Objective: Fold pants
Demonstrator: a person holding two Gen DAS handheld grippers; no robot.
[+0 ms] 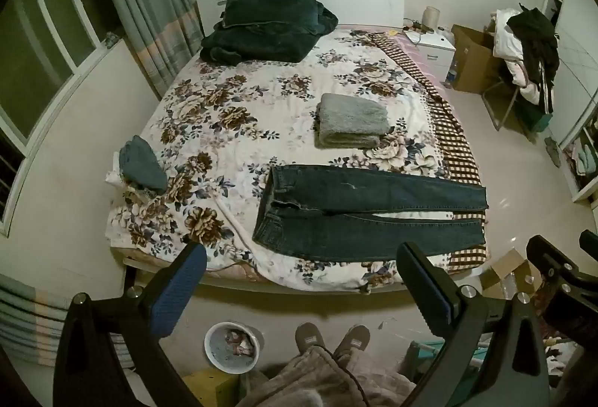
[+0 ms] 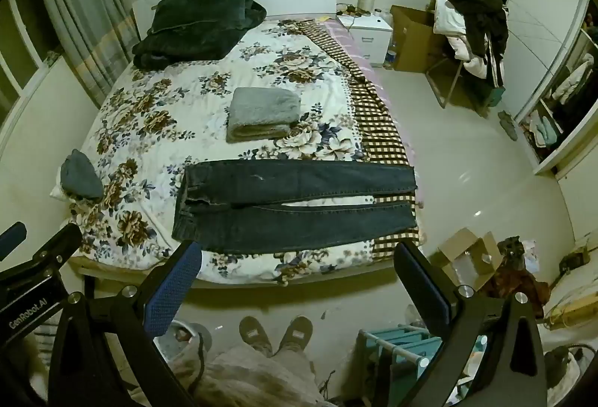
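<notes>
You're working in dim, greenish-yellow indoor light, perhaps from overhead, with small glare spots on the floor [image 2: 476,212], heavy fisheye bending, black corners, and softness toward the edges.

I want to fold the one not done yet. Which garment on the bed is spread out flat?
The dark jeans near the foot edge, legs laid out toward the right. The grey pile mid-bed is already folded; the dark green pile sits bundled by the headboard.

Dark jeans [image 2: 295,207] flat across floral bed [image 2: 157,115], legs rightward
</notes>
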